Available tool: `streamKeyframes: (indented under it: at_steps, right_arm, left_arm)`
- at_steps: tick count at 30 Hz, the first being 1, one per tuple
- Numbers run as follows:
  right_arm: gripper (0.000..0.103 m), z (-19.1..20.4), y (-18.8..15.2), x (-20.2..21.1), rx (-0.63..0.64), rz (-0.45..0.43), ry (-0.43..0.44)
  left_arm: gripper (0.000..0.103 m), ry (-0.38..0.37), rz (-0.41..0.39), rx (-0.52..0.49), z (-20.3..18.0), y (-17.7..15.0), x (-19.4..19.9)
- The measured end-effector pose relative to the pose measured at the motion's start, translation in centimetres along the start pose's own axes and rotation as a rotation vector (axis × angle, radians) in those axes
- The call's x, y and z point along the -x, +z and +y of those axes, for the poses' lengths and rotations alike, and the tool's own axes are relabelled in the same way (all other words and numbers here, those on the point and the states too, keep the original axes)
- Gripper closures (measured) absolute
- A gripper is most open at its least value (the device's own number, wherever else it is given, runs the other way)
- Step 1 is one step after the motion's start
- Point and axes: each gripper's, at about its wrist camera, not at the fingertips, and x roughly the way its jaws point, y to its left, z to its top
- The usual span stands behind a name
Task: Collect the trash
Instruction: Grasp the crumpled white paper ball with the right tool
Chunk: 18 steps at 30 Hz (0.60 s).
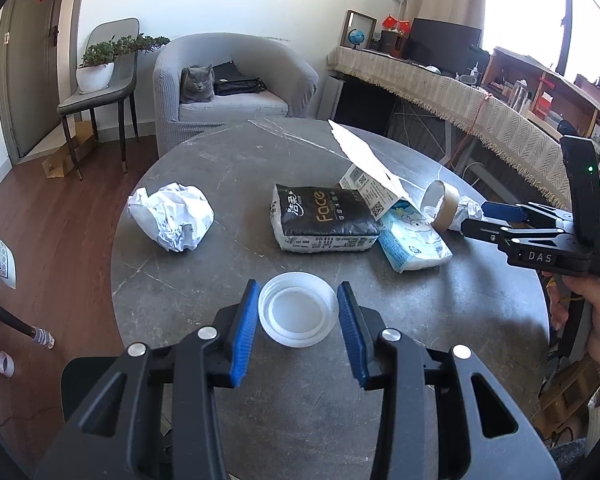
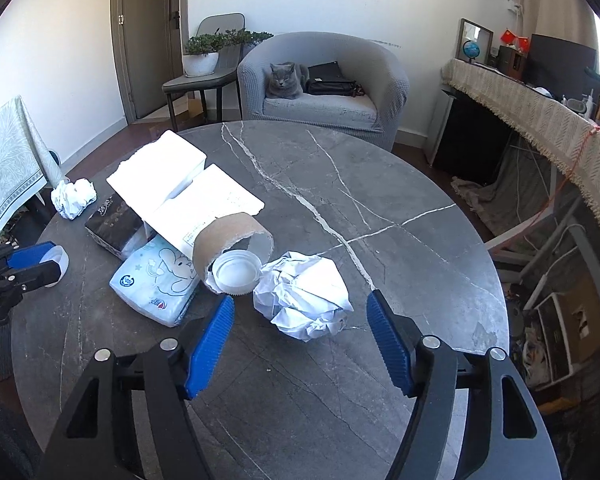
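my left gripper (image 1: 298,312) sits low over the near edge of the round grey surface (image 1: 220,168), its blue fingers (image 1: 244,332) half closed on either side of a clear plastic lid (image 1: 298,310). the pads look to touch the lid's rim on both sides, so i read it as gripped, with the lid lying flat on the surface. in the right wrist view the same lid (image 2: 58,262) shows between those fingers at the left edge.

my right gripper (image 2: 300,320) has its fingers (image 2: 212,344) spread wide with nothing between them. a crumpled white paper ball (image 2: 304,296) lies just ahead of the tips, untouched. touching the ball on its left is a second white lid (image 2: 236,272), leaning against a cardboard tube (image 2: 228,244).

left of those lie a pale blue tissue pack (image 2: 156,284), a black tissue pack (image 2: 114,226) and an opened white carton (image 2: 180,184). another paper ball (image 1: 172,216) sits apart at the surface's far left side.

a grey cat (image 1: 197,84) rests on the armchair (image 1: 236,80) beyond.
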Motion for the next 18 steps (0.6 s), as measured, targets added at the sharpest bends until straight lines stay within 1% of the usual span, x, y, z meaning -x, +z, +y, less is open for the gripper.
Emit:
streamKeyframes:
  at_steps: [6, 9, 12, 13, 18]
  right_arm:
    - [0.037, -0.1, 0.2, -0.9, 0.007, 0.015, 0.009]
    - [0.044, -0.3, 0.3, -1.3, 0.001, 0.027, 0.015]
    - [0.053, -0.2, 0.4, -1.4, 0.002, 0.039, 0.028]
    - [0.054, 0.0, 0.4, -1.3, 0.005, 0.038, 0.034]
    - [0.055, 0.2, 0.1, -0.4, 0.011, 0.04, 0.027]
  left_arm:
    - [0.061, -0.016, -0.003, 0.022, 0.3, 0.4, -0.3]
    - [0.061, -0.031, -0.006, 0.036, 0.5, 0.6, -0.3]
    - [0.061, -0.032, -0.006, 0.036, 0.6, 0.6, -0.3]
    - [0.061, -0.033, -0.007, 0.037, 0.6, 0.6, -0.3]
    - [0.061, -0.042, -0.022, 0.051, 0.6, 0.6, 0.1]
